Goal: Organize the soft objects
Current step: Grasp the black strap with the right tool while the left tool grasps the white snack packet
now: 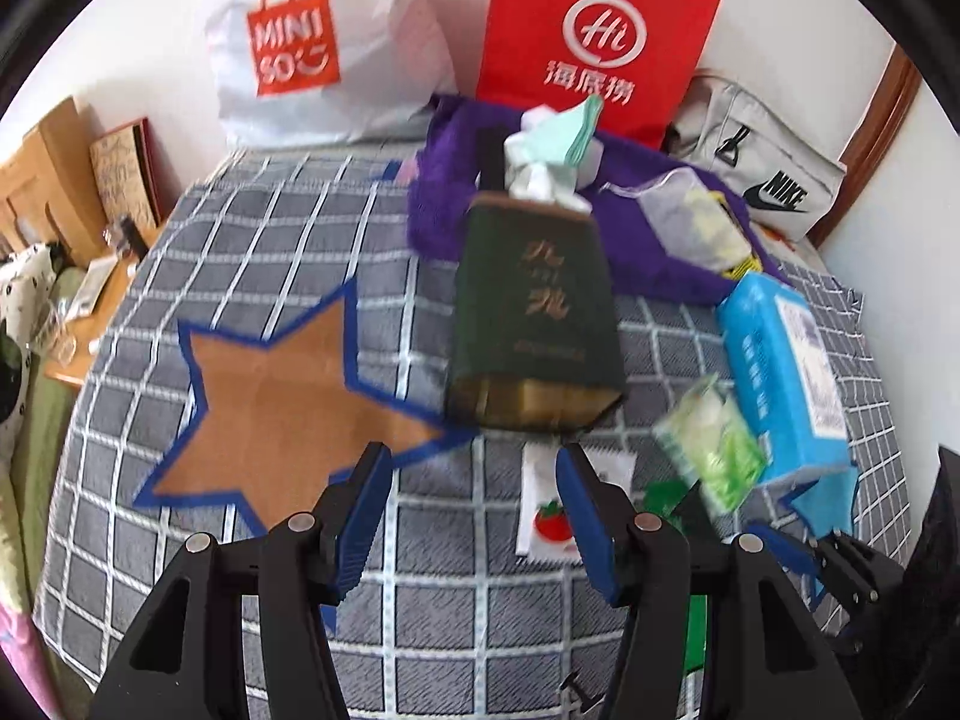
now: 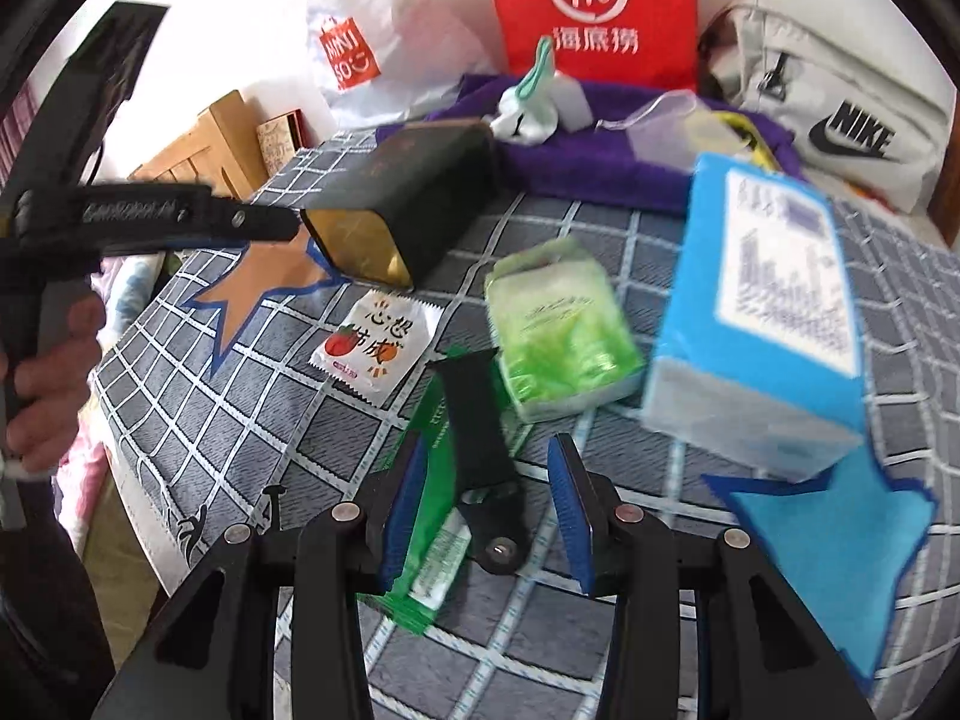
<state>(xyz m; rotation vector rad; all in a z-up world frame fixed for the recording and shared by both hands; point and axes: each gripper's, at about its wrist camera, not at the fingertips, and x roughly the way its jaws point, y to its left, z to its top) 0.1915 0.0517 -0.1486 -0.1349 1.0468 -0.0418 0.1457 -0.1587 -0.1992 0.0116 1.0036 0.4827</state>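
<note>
My left gripper (image 1: 474, 468) stands open over the grey checked cover (image 1: 240, 252) with nothing between its fingers. A dark green box (image 1: 534, 312) lies just beyond it, and a brown star patch (image 1: 270, 390) lies to its left. My right gripper (image 2: 489, 462) is open low over the cover. A black strap (image 2: 480, 438) lies between its fingers on a green packet (image 2: 429, 540); the pads do not press on it. Ahead lie a green tissue pack (image 2: 558, 336), a blue tissue pack (image 2: 762, 300) and a white sachet (image 2: 372, 342).
A purple towel (image 1: 444, 198) with a mint cloth bundle (image 1: 558, 144) lies at the back. Behind it stand a red paper bag (image 1: 594, 36), a white Miniso bag (image 1: 300, 42) and a grey Nike bag (image 1: 762, 168). A blue arrow patch (image 2: 840, 552) lies right. A hand (image 2: 48, 372) holds the left gripper.
</note>
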